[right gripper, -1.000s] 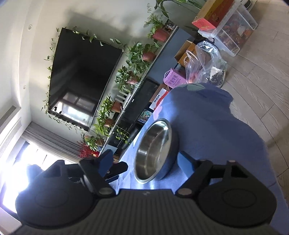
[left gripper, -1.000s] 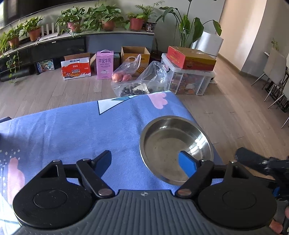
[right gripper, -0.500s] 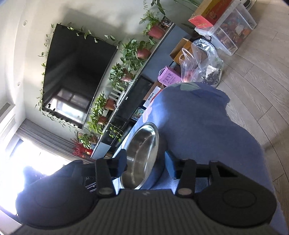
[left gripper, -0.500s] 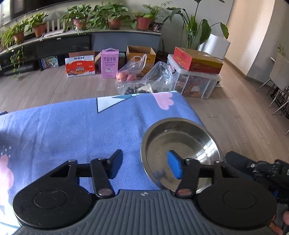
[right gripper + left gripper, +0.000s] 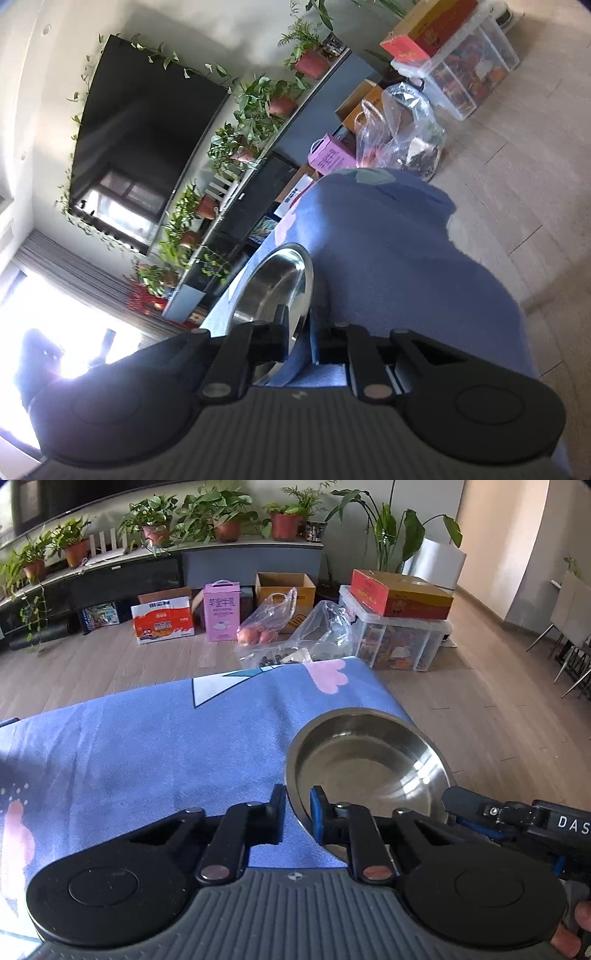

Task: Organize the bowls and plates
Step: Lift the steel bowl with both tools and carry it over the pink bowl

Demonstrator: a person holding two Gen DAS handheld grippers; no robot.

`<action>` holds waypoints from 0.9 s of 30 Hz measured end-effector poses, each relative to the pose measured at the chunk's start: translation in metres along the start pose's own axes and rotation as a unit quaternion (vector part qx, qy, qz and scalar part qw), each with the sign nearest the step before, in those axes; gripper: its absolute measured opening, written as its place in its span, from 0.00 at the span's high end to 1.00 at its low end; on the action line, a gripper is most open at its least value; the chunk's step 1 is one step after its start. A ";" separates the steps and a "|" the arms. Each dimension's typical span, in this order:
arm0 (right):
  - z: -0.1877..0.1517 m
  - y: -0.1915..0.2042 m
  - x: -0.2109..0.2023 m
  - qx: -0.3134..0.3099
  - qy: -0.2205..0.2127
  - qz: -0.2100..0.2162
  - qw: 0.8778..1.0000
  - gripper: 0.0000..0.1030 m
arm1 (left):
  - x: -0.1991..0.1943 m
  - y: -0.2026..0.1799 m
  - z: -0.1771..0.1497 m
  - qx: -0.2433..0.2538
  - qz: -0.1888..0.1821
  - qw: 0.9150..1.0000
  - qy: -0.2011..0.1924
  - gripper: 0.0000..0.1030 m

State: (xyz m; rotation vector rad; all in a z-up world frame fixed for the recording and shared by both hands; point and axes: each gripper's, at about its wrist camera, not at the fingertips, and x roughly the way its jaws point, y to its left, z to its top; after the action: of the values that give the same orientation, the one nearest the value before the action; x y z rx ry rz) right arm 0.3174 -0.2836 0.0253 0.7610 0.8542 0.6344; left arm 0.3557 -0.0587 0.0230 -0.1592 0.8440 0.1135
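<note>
left hand-held gripper [image 5: 297, 812] now clamping bowl [image 5: 369, 760] rim (right too)

The blue cloth [image 5: 129, 760] lies bare across the left and centre of the left wrist view, open for a hand. At the lower right, 1 steel bowl [image 5: 369, 768] fills the corner of the cloth, and the right gripper [image 5: 454, 806] crowds its right rim. Beyond the cloth's far edge, plastic bags [image 5: 295, 635] and boxes [image 5: 399, 594] block the floor.

Left wrist: angled down, close over the surface [image 5: 147, 746]. Right wrist: rolled sideways, equally close. Shared: steel bowl [image 5: 365, 768], plant shelf [image 5: 221, 550].
</note>
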 end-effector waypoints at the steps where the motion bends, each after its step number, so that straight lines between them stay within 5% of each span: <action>1: 0.000 -0.001 0.000 0.003 0.000 0.000 1.000 0.67 | 0.000 0.000 0.000 -0.002 -0.001 1.000 -0.001 0.88; 27: -0.011 0.044 -0.015 -0.079 0.012 0.018 0.997 0.68 | -0.066 0.020 -0.011 -0.021 -0.004 1.000 -0.023 0.88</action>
State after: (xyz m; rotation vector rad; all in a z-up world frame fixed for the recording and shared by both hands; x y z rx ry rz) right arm 0.2923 -0.2666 0.0619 0.6286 0.8039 0.7349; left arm 0.3008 -0.0432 0.0640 -0.1977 0.7963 0.1271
